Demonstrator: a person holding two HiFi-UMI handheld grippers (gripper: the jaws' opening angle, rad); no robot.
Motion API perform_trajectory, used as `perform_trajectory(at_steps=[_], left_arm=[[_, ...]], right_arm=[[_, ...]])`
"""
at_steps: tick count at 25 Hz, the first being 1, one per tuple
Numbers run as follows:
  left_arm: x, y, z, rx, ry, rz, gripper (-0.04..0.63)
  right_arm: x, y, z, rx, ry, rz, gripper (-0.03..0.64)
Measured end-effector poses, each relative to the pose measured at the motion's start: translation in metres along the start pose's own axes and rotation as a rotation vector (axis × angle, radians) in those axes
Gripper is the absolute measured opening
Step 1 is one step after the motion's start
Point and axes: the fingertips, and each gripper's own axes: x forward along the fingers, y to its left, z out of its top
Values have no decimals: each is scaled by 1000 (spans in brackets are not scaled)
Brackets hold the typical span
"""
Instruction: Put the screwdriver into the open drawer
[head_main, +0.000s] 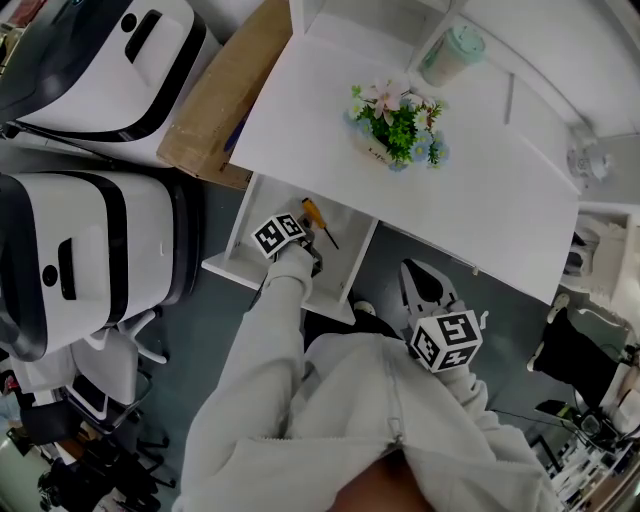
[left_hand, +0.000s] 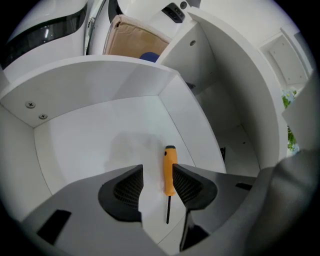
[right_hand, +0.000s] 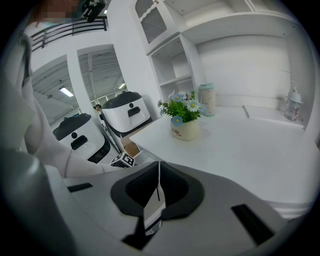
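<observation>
The screwdriver (left_hand: 170, 167), with an orange handle and a thin black shaft, lies flat on the white floor of the open drawer (left_hand: 95, 140). In the left gripper view my left gripper (left_hand: 157, 174) hangs over it with jaws apart; the handle lies close beside the right pad, and the left pad is well clear of it. From the head view the screwdriver (head_main: 314, 214) shows inside the drawer (head_main: 228, 264) just beyond my left gripper (head_main: 312, 250). My right gripper (head_main: 414, 270) hovers below the table's front edge, jaws together and empty, as the right gripper view (right_hand: 159, 172) confirms.
A white table (head_main: 490, 190) carries a flower pot (head_main: 398, 125) and a green cup (head_main: 452, 52). A cardboard box (head_main: 212, 100) leans at the table's left end. Two white and black machines (head_main: 90, 250) (head_main: 110, 60) stand to the left of the drawer.
</observation>
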Motion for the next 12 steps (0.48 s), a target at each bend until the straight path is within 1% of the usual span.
perform_trajectory(at_steps=[2, 5, 8, 12], left_arm=[[-7, -3, 0, -16, -18, -17, 193], [-23, -14, 4, -49, -63, -67, 193], [-44, -31, 9, -74, -120, -132, 192], [-79, -62, 13, -79, -206, -235, 188]], right_arm=[[0, 0, 2, -1, -13, 12, 34], [1, 2, 5, 3, -33, 41, 34], [1, 5, 10, 1, -53, 76, 34], [-1, 7, 20, -10, -89, 120, 34]])
